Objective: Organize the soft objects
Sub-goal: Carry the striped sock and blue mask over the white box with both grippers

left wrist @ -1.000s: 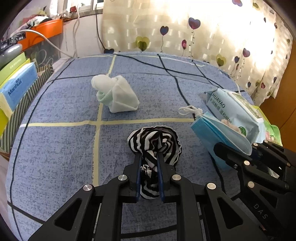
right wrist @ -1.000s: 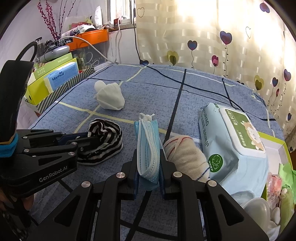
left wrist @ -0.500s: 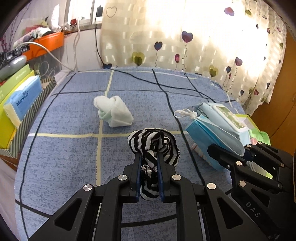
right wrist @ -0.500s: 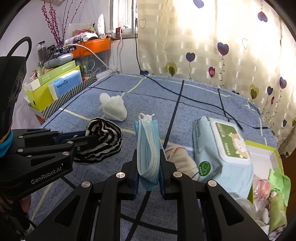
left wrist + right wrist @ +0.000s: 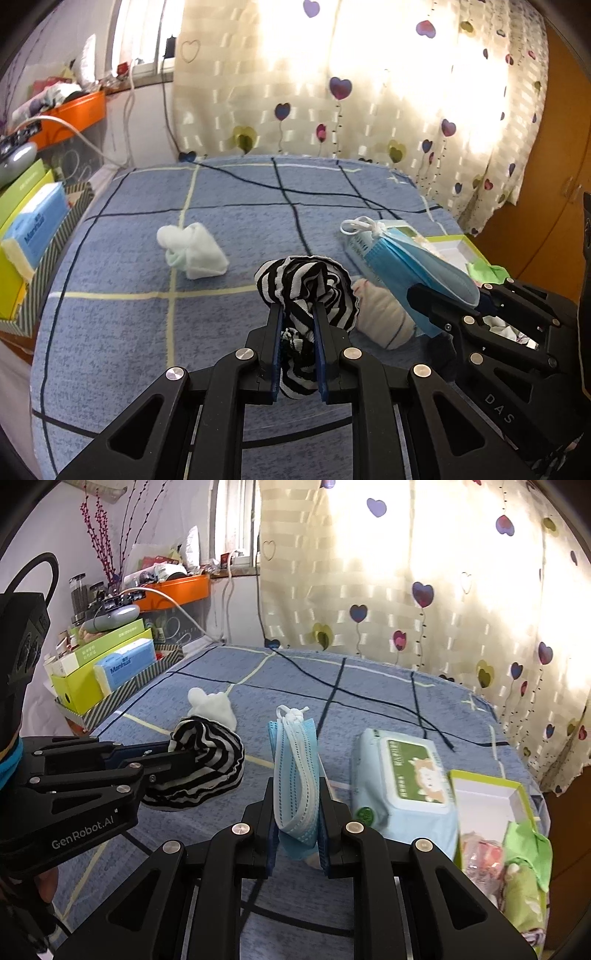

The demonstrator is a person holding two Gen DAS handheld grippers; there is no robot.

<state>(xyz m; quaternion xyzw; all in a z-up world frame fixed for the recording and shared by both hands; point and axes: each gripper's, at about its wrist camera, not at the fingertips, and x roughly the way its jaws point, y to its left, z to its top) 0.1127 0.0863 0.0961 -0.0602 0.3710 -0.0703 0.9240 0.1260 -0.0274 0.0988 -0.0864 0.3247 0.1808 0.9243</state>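
My left gripper is shut on a black-and-white striped cloth and holds it above the blue bed cover. The same striped cloth shows at the left of the right wrist view, held in the left gripper. My right gripper is shut on a folded blue face mask, lifted off the bed; in the left wrist view that face mask hangs at the right. A white rolled sock lies on the bed further back. A cream rolled cloth lies between the grippers.
A wet-wipes pack lies right of the mask. A green-edged box with small items sits at the bed's right edge. A striped tray with tissue boxes stands at the left. The heart-patterned curtain hangs behind.
Both grippers have risen with their loads, and the bed looks further below. The cream rolled cloth has come into the left wrist view, and more of the box into the right wrist view.
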